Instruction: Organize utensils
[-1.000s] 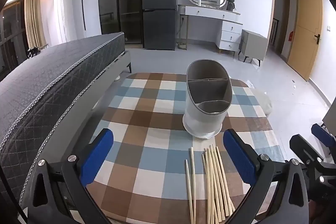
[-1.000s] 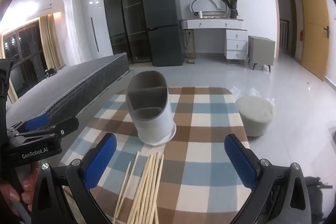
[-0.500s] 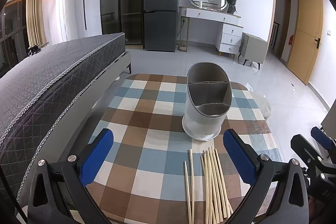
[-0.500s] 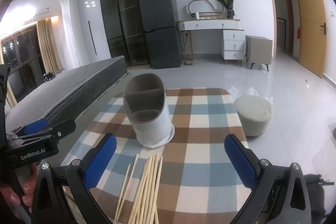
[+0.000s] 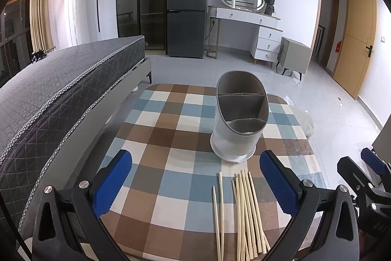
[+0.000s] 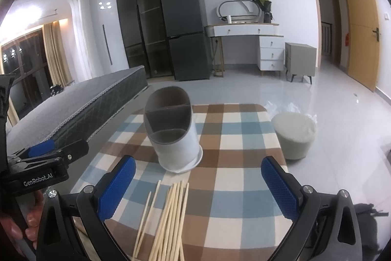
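Okay, my readout:
Left gripper [image 5: 195, 184]: I held its jaws spread wide, nothing between.
Right gripper [image 6: 198, 187]: jaws spread too.
Chopsticks [image 5: 240, 214]: lay loose on checkered cloth [image 5: 171, 138], just before the holder [image 5: 240, 119].

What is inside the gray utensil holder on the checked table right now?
The utensil holder shows only bare dividers, no utensils; its compartment floors are mostly hidden by the walls. The chopsticks lie on the tablecloth in front.

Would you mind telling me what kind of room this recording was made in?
Most likely a bedroom or studio flat: a bed with a grey mattress, a white dressing table with an oval mirror, and a tall fridge against the far wall.
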Demonstrator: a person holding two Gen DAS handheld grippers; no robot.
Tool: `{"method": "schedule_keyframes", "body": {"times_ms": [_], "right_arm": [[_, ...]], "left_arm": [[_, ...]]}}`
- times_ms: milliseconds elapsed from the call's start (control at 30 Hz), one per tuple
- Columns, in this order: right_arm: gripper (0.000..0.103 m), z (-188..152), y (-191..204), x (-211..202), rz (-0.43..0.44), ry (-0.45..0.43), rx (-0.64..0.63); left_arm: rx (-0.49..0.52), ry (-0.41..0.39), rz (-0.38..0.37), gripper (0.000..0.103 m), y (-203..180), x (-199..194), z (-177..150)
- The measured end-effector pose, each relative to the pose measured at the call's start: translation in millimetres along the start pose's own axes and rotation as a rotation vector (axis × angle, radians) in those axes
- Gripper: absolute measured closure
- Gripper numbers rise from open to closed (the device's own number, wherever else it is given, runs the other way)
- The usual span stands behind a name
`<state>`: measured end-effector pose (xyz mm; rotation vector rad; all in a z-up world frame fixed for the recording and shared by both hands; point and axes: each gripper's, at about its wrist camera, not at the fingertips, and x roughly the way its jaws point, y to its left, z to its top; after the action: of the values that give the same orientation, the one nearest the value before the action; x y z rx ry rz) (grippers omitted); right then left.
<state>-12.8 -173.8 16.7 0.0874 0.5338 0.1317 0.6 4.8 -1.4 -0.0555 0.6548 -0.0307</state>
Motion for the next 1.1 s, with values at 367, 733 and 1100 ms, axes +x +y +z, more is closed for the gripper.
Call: {"method": "schedule_keyframes", "body": {"times_ms": [367, 733, 1100], "right_arm": [[0.000, -1.2, -0.1, -1.1, -0.003, -0.001, -0.005], [0.000, -1.0, 0.0, -1.1, -0.034, 0.001, -0.008], [0.000, -0.7, 2.0, 0.5, -0.026, 0.004, -0.013]], "left_arm": [[0.000, -0.002, 0.000, 0.001, 0.5, -1.5, 1.1], [-0.002, 0.010, -0.007, 0.001, -2.1, -2.2, 1.6], [-0.001, 0.027, -0.015, 0.001, -2.2, -0.3, 0.5]]}}
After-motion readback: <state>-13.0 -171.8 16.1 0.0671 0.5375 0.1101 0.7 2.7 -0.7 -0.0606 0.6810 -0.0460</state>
